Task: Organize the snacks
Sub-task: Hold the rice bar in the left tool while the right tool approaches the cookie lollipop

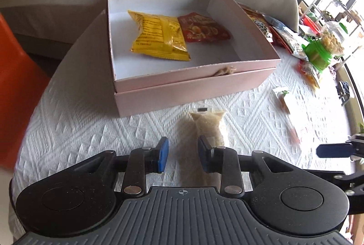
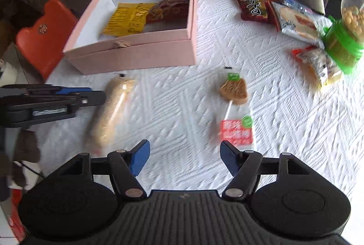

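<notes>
- The pink box [image 1: 195,83] sits on the white quilted cloth [image 1: 79,131], lid off, its near wall facing the left gripper [image 1: 183,155].
- Inside the box, a yellow packet [image 1: 159,37] lies beside a red packet [image 1: 202,28], their edges touching; the near and right parts of the box floor are bare.
- The left gripper's blue pads are apart, holding nothing. A long beige snack bag [image 1: 211,126] lies on the cloth between them and the box; its near end runs under the right-hand finger, and whether pad and bag touch I cannot tell.
- The bag's far tip stops just short of the box wall, with a narrow strip of cloth between.
- The right gripper [image 2: 184,159] hovers above bare cloth with its fingers spread wide, gripping nothing.
- Ahead of its right finger lies a wrapped lollipop biscuit [image 2: 234,92] on a stick, with a red label at the near end of the wrapper; it is well apart from the beige snack bag [image 2: 111,108], with open cloth between.
- Only the right wrist view shows the left gripper [image 2: 91,95] from the side, low over the bag's middle, and the full loose pile at the far right: a red pouch [image 2: 252,4], a white wrapped snack [image 2: 298,22], an orange-edged packet [image 2: 318,65] and a green-lidded jar [image 2: 343,47] lying tilted.
- Only the left wrist view shows the cloth's rounded left edge, with an orange chair [image 1: 16,86] beyond it.
</notes>
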Tool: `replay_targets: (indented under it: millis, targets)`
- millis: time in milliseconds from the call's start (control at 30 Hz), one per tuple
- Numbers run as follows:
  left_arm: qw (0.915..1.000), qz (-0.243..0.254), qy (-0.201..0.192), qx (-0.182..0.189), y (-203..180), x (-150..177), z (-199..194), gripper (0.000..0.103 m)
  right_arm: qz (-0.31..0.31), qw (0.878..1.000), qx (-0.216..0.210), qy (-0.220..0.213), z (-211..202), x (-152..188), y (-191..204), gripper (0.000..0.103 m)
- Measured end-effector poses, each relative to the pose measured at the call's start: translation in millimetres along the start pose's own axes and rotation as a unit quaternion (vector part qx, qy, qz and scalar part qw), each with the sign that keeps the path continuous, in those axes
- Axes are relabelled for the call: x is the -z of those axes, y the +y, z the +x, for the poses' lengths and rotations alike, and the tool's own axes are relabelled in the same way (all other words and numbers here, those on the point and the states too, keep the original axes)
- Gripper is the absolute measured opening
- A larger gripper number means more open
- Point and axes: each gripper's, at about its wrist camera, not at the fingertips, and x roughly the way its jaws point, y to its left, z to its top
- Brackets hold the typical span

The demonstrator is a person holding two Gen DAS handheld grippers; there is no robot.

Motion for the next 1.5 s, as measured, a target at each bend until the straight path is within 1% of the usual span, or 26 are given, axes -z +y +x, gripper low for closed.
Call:
replay_targets:
  millis: [33,67,100,167,233,300,433,533,600,667,733,767,800,900,933,1000,1100,1167,1233,1267,1300,1367,1467,1500]
  targets:
    - [1.0000,0.001,0.006,-0.001,2.8,1.8,2.1,0.032,0.001,1.000,0.006,-0.007,-7.0,2.1,5.3,0.069]
    - [1.0000,0.005,0.008,-0.002,5.0,4.5,3.0,0.030,0.002,1.000,0.013,-0.016,-12.2,3.9,8.5,0.069]
    - [0.9999,0.015,0.001,-0.003,6.3,8.2,1.4,0.028,0.007,0.999,0.022,-0.024,-16.3,3.2,9.7,0.069]
    - [0.9993,0.035,-0.002,-0.012,8.8,14.4,-1.9,0.028,0.014,0.999,0.040,-0.033,-18.4,-0.9,7.5,0.069]
    - [0.9983,0.052,-0.003,-0.027,13.6,21.2,-7.4,0.026,0.005,0.997,0.069,-0.035,-16.3,-1.9,7.4,0.069]
    - [0.9968,0.068,0.000,-0.041,22.1,29.8,-14.0,0.023,-0.007,0.995,0.088,-0.035,-12.4,-0.1,9.0,0.069]
    - [0.9938,0.099,0.035,-0.035,43.8,47.0,-31.7,0.022,-0.004,0.995,0.093,-0.027,-9.2,11.8,11.9,0.069]
    - [0.9913,0.114,0.053,-0.038,59.0,59.7,-43.3,0.022,0.004,0.996,0.085,-0.013,-4.0,23.4,18.4,0.069]
    - [0.9929,0.094,0.058,-0.043,69.7,63.0,-48.5,0.021,0.001,0.997,0.078,-0.007,-0.6,28.1,26.5,0.069]
    - [0.9961,0.049,0.052,-0.051,80.2,61.7,-52.7,0.020,0.002,0.998,0.070,-0.005,1.9,30.0,34.8,0.069]
    - [0.9974,-0.002,0.039,-0.060,86.2,56.8,-54.4,0.020,-0.002,0.998,0.065,-0.005,3.6,30.4,43.9,0.069]
    - [0.9977,-0.019,0.034,-0.055,85.2,53.0,-54.3,0.020,-0.007,0.998,0.066,-0.006,4.2,30.4,48.2,0.069]
    - [0.9982,-0.030,0.032,-0.042,82.4,50.0,-53.7,0.021,-0.015,0.998,0.068,-0.007,4.5,30.4,52.4,0.069]
    - [0.9980,-0.051,0.032,0.021,61.0,41.2,-51.1,0.022,-0.040,0.996,0.076,-0.011,2.3,27.9,59.4,0.069]
    - [0.9974,-0.058,0.026,0.033,51.9,38.6,-51.3,0.023,-0.046,0.996,0.081,-0.014,1.1,26.1,58.4,0.069]
    - [0.9959,-0.077,0.015,0.045,34.3,33.6,-49.1,0.025,-0.048,0.994,0.094,-0.020,-0.8,21.8,51.6,0.069]
    - [0.9936,-0.100,0.015,0.050,10.5,24.3,-34.6,0.025,-0.043,0.993,0.110,-0.025,0.7,14.3,35.9,0.069]
    - [0.9944,-0.094,0.026,0.040,-5.5,16.9,-20.2,0.026,-0.047,0.991,0.124,-0.033,4.3,7.2,24.6,0.069]
    - [0.9963,-0.073,0.040,0.021,-19.0,9.8,-5.8,0.042,-0.054,0.988,0.140,-0.040,11.0,-2.3,13.5,0.069]
    - [0.9970,-0.062,0.046,0.009,-24.0,8.7,-1.0,0.054,-0.056,0.987,0.146,-0.042,15.4,-7.3,8.4,0.069]
    - [0.9973,-0.053,0.051,-0.003,-28.9,6.6,3.5,0.057,-0.056,0.986,0.149,-0.043,20.6,-12.3,3.1,0.069]
    - [0.9974,-0.044,0.055,-0.016,-33.7,3.0,9.3,0.054,-0.047,0.986,0.155,-0.044,33.5,-24.5,-10.0,0.069]
    - [0.9976,-0.029,0.057,-0.026,-39.2,-6.7,16.4,0.055,-0.027,0.988,0.146,-0.033,54.1,-40.7,-27.0,0.070]
    - [0.9975,-0.023,0.061,-0.027,-40.9,-9.6,18.5,0.055,-0.017,0.989,0.140,-0.045,54.4,-44.8,-30.9,0.071]
